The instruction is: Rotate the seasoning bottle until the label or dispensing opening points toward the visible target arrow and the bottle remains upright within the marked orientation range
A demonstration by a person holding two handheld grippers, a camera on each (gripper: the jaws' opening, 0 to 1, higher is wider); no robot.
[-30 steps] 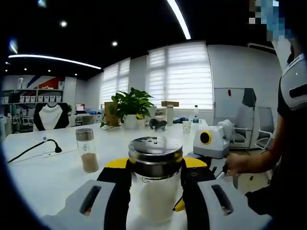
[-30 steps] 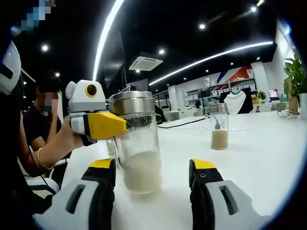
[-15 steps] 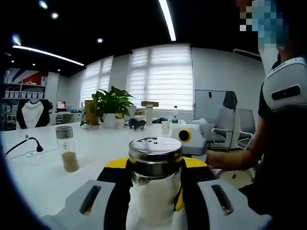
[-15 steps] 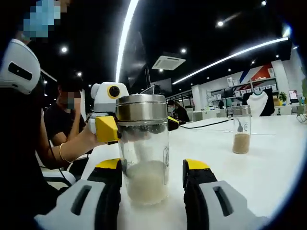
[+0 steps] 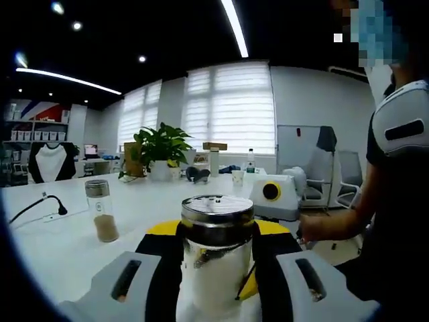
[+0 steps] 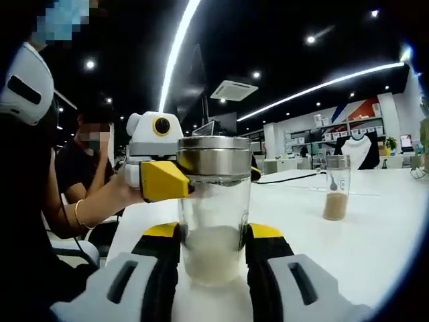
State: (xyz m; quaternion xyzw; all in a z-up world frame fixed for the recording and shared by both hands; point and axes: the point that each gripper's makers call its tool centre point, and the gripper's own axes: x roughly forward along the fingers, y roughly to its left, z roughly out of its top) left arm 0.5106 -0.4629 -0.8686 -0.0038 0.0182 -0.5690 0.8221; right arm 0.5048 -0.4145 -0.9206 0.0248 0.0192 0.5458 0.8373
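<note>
The seasoning bottle point(image 5: 216, 258) stands upright on the white table point(image 5: 67, 248), steel lid on top, pale powder in its lower part. The left gripper point(image 5: 216, 268) clamps it between both jaws; in the right gripper view the right gripper point(image 6: 213, 251) closes narrowly on its base, the other gripper's yellow jaws just under the lid. A second bottle point(image 5: 102, 210) stands at 10 o'clock, well apart, with bare table between. A potted plant point(image 5: 161, 151) sits far back.
</note>
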